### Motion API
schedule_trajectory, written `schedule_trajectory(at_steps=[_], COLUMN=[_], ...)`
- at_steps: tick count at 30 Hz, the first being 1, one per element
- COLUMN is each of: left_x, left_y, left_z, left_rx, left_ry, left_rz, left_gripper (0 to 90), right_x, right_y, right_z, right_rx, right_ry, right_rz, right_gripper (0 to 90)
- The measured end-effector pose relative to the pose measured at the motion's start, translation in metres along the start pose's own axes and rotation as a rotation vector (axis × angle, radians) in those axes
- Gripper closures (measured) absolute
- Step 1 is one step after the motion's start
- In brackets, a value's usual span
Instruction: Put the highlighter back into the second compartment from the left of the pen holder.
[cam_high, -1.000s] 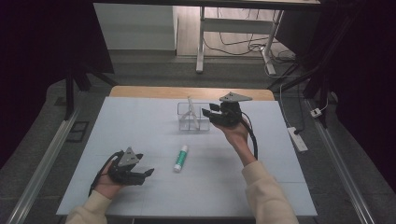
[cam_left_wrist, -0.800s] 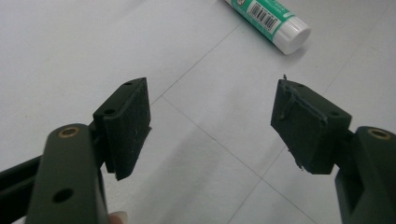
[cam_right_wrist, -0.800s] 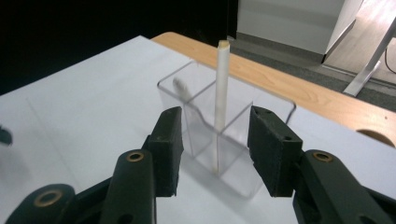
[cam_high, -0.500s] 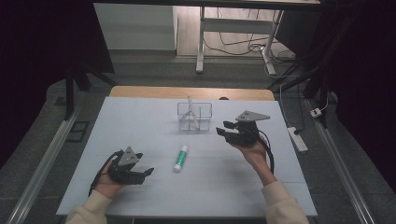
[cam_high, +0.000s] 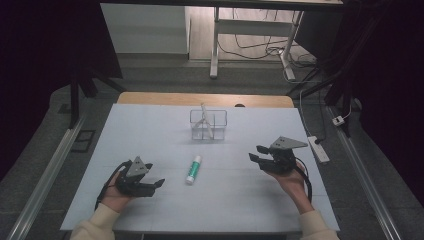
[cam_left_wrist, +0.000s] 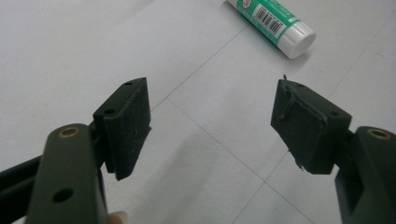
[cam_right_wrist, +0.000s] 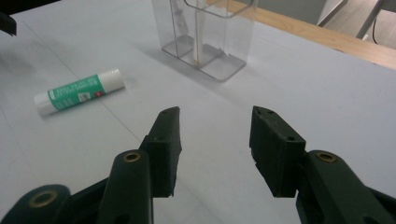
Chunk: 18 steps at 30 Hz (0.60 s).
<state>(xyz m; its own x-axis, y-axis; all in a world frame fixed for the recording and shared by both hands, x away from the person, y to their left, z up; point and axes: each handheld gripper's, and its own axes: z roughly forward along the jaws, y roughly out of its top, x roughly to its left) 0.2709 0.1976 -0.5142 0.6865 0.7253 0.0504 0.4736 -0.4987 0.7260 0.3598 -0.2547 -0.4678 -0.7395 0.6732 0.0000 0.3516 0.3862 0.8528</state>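
A green and white glue stick (cam_high: 193, 169) lies on the pale table (cam_high: 150, 130), between my two hands. In the left gripper view the glue stick (cam_left_wrist: 271, 21) sits ahead of the jaws, to the upper right. My left gripper (cam_high: 156, 184) rests low at the front left, open and empty (cam_left_wrist: 212, 93). My right gripper (cam_high: 256, 154) hovers at the right, open with nothing between its pads (cam_right_wrist: 215, 116). From the right gripper view the glue stick (cam_right_wrist: 79, 91) is far left. A clear plastic holder (cam_high: 208, 124) with thin sticks inside stands at the back middle (cam_right_wrist: 205, 32).
A wooden board edge (cam_high: 150, 98) runs behind the pale table top. A white power strip (cam_high: 319, 149) lies on the floor past the right table edge. A metal rail (cam_high: 50, 170) runs along the left side.
My right hand has drawn back from beside the clear holder toward the front right and come lower. The left hand and the glue stick have stayed put.
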Motion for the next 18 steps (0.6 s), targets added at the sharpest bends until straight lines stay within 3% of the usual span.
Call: schedule_trajectory(at_steps=[11, 18], left_x=[0.001, 0.000], left_y=[0.000, 0.000], left_z=[-0.002, -0.002], left_rx=[-0.008, -0.013], left_ry=[0.000, -0.002], left_rz=[-0.004, -0.008], left_gripper=[28.5, 28.4], right_x=[-0.008, -0.011], right_y=[-0.014, -0.017], right_z=[-0.010, -0.010], right_rx=[0.023, 0.032], right_ry=[-0.003, -0.016], right_rz=[-0.012, 0.004], right_gripper=[50.3, 49.6])
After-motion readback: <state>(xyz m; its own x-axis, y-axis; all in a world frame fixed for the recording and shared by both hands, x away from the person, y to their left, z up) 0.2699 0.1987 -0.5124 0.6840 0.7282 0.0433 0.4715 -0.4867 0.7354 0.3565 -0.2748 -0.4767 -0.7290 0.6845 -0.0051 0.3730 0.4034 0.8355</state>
